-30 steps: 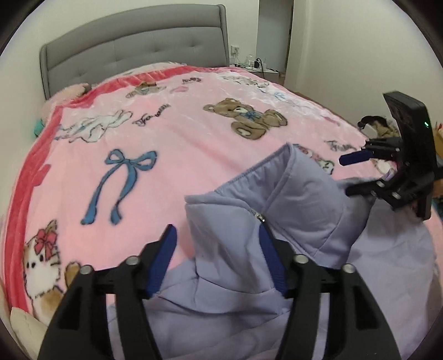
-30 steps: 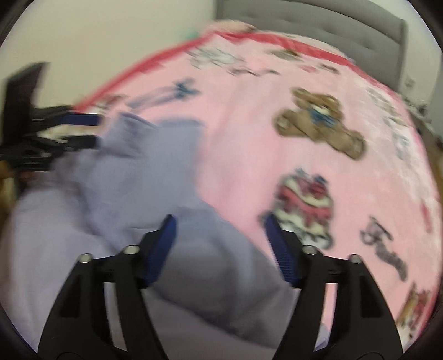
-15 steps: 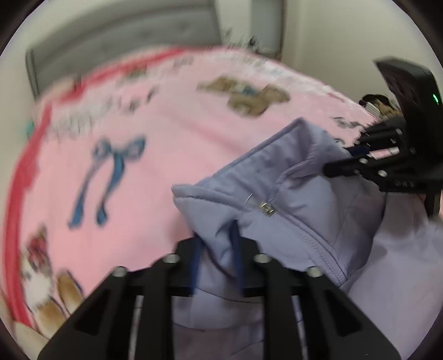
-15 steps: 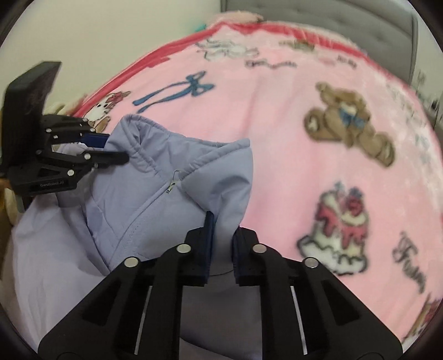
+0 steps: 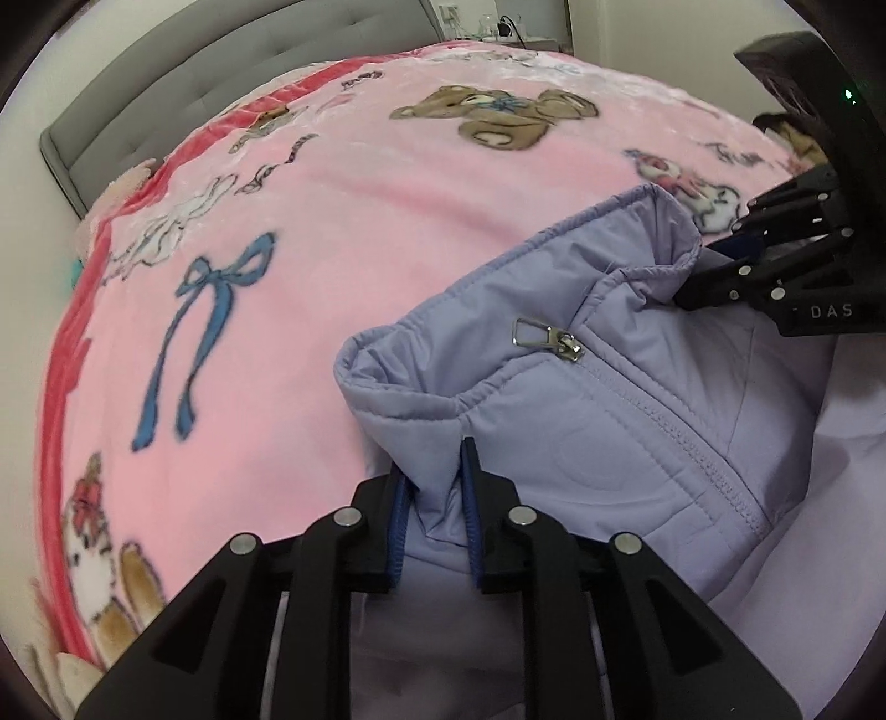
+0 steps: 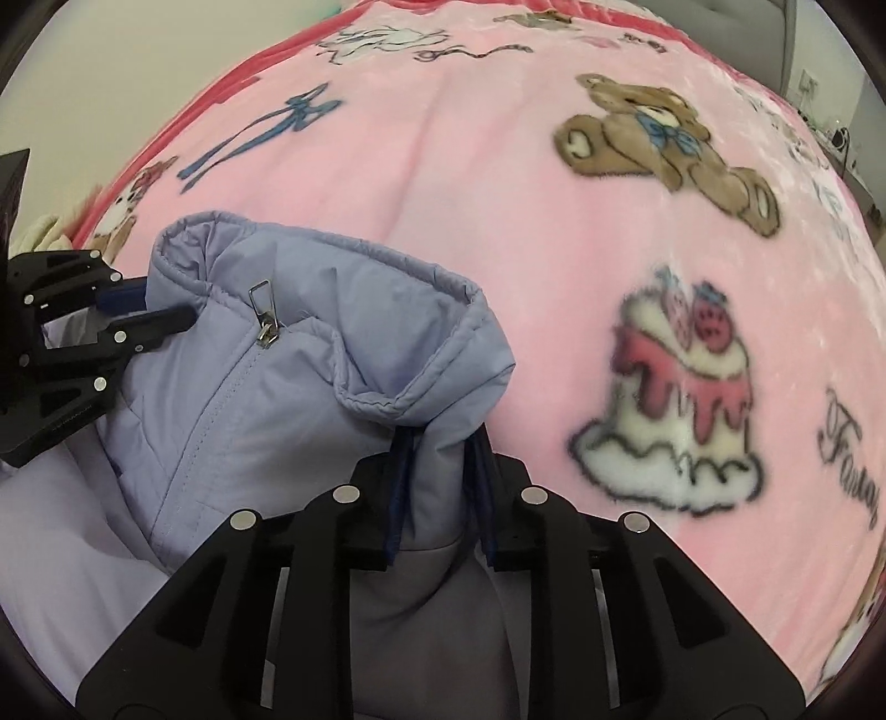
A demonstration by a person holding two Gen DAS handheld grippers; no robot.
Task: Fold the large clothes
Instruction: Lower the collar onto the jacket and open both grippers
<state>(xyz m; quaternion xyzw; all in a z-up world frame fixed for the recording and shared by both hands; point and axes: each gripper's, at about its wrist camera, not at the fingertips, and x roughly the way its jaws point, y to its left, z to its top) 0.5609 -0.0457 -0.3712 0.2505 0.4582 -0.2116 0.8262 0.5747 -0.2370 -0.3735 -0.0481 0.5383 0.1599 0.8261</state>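
Observation:
A lilac padded jacket (image 5: 581,432) with a silver zipper pull (image 5: 545,335) lies on the pink blanket, its stand-up collar towards the headboard. My left gripper (image 5: 432,459) pinches the collar's left shoulder corner between its blue pads, and its jaws are opening slightly with the fabric still pressed between them. In the right wrist view, my right gripper (image 6: 440,443) grips the other end of the collar on the jacket (image 6: 310,354), its jaws likewise opening a little around the cloth. Each gripper shows in the other's view: the right gripper (image 5: 714,266) and the left gripper (image 6: 160,310).
The pink cartoon-print blanket (image 5: 332,221) covers the whole bed and stretches wide beyond the collar. A grey padded headboard (image 5: 221,72) stands at the far end. A bedside table with small items (image 5: 498,27) sits by the far wall. A cream plush object (image 6: 41,232) lies at the bed's left edge.
Both grippers, open around the collar a second ago, have shut on its two ends and sunk towards the bed, so the collar sits lower and closer in both views.

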